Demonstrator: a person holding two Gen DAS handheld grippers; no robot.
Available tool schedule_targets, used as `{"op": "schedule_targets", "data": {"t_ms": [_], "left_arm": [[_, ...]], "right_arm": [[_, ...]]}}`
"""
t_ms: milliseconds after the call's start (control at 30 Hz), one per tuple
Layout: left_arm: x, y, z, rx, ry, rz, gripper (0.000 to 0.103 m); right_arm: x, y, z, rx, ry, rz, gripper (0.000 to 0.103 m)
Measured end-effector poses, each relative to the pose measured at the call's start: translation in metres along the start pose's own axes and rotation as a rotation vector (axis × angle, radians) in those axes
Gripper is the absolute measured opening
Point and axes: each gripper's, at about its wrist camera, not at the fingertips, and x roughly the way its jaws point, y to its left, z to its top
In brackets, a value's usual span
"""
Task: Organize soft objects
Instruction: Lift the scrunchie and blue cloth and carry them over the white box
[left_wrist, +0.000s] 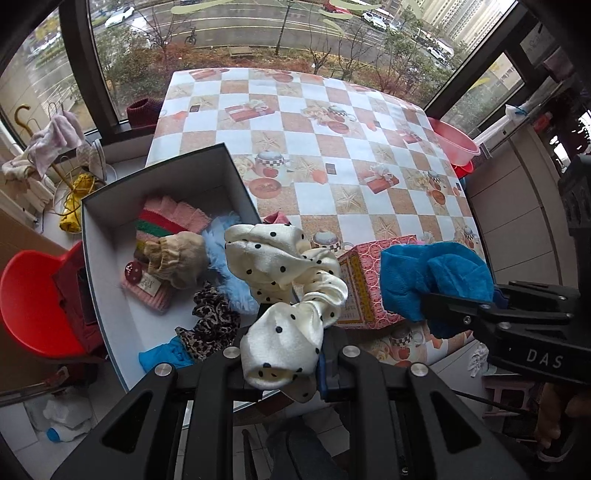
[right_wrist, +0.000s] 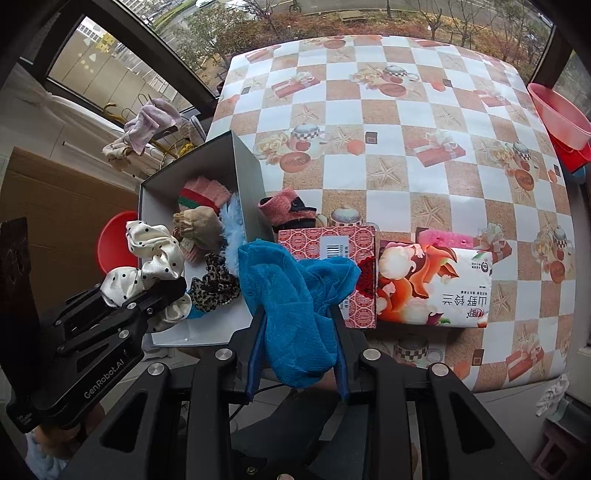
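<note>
Left fingers: your left gripper (left_wrist: 288, 354) is pinched narrow on the cream satin scrunchie with black polka dots (left_wrist: 284, 291); you hold it by one bunched end, and the rest stands loose above the jaws.
Right fingers: your right gripper (right_wrist: 297, 350) is clamped on the bright blue terry cloth (right_wrist: 295, 295), gripped mid-fold, with slack cloth hanging below and bulging above the fingers.
Scrunchie handling: judge it very light, limp and slick; satin may creep out of a shallow pinch, so grip over the elastic core, not a single ruffle.
Cloth handling: light and floppy, but the nap looks grippy; trailing corners could snag on the box wall.
Where they are: both are in the air at the near table edge, the scrunchie over the near right corner of the open grey cardboard box with a white interior (left_wrist: 110, 258), the cloth just right of it, over the red patterned carton (right_wrist: 343, 258).
Box contents: pink knit piece (left_wrist: 173, 218), beige ruffled pouch (left_wrist: 177, 262), fluffy light-blue item (left_wrist: 221, 251), leopard-print scrunchie (left_wrist: 210, 325).
Still out: a pink-and-black fuzzy item (right_wrist: 288, 210) and a printed tissue pack (right_wrist: 432, 288) lie on the checked tablecloth (right_wrist: 406, 147).
</note>
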Motion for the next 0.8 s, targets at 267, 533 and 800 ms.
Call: {"op": "schedule_targets", "data": {"t_ms": [267, 533, 800], "left_arm": [[0.002, 0.024, -0.007, -0.058, 0.010, 0.016, 0.022], [0.005, 0.042, -0.011, -0.100, 0.019, 0.032, 0.022], [0.007, 0.056, -0.011, -0.129, 0.025, 0.042, 0.022]], "right_arm": [[0.011, 0.021, 0.005, -0.058, 0.035, -0.001, 0.033], [0.022, 0.037, 0.009, -0.100, 0.067, 0.002, 0.033], [0.031, 0.049, 0.014, -0.127, 0.087, 0.007, 0.033]]}}
